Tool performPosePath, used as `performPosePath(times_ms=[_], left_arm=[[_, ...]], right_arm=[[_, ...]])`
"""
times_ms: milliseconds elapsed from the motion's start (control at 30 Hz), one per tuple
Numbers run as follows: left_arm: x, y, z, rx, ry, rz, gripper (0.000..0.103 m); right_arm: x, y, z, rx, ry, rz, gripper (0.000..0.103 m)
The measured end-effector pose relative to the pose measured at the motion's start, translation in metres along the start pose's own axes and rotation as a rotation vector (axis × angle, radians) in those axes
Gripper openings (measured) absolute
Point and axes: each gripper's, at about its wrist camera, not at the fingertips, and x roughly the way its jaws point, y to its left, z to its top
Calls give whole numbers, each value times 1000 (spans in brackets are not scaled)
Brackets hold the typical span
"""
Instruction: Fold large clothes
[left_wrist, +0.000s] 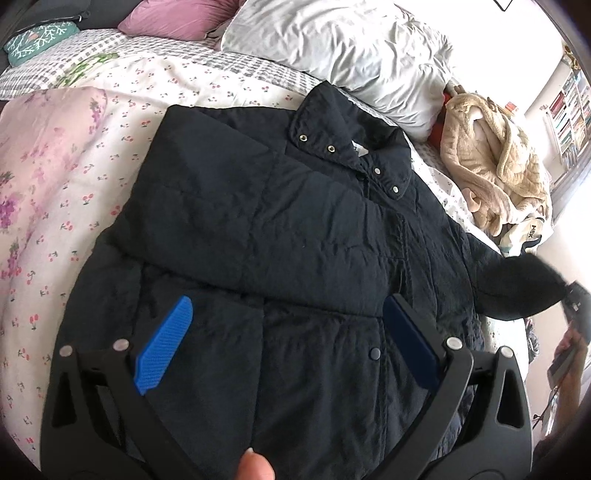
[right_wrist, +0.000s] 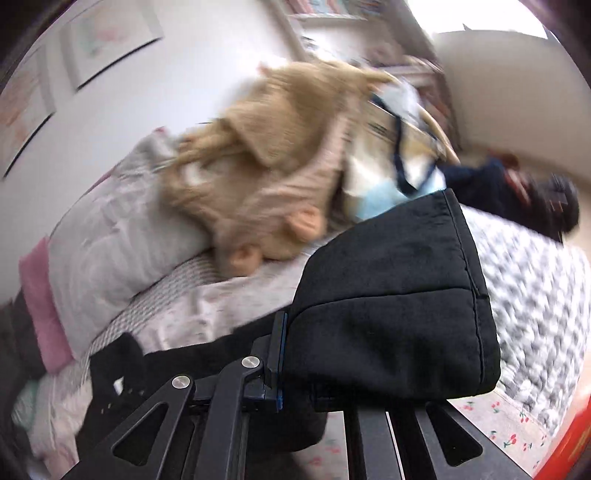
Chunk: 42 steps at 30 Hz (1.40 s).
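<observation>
A dark navy quilted jacket (left_wrist: 295, 229) lies flat on the bed, collar with metal snaps toward the pillows, its left sleeve folded across the chest. My left gripper (left_wrist: 288, 332) is open with blue pads (left_wrist: 166, 343), hovering over the jacket's lower front and holding nothing. The jacket's right sleeve (left_wrist: 517, 288) is lifted off the bed's right side. In the right wrist view my right gripper (right_wrist: 291, 354) is shut on that sleeve's cuff (right_wrist: 399, 306), which drapes over and hides the right finger.
A floral duvet (left_wrist: 55, 221) covers the bed. A white pillow (left_wrist: 343, 48), a pink pillow (left_wrist: 177, 18) and a beige fleece heap (left_wrist: 491, 166) lie at the head and right. A grey knit blanket (right_wrist: 535, 288) lies beyond the cuff. Bookshelves (left_wrist: 569, 107) stand at the right.
</observation>
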Motion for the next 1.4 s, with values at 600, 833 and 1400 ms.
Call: performPosePath(times_ms=[600, 833, 1400], left_arm=[[-19, 32, 5, -41, -12, 30, 102], [-15, 31, 6, -35, -1, 25, 102], [66, -43, -16, -16, 175, -191, 71]], right_arm=[[9, 255, -162, -545, 237, 241, 10], [68, 267, -264, -621, 610, 348, 41], [39, 144, -202, -218, 532, 462, 80]])
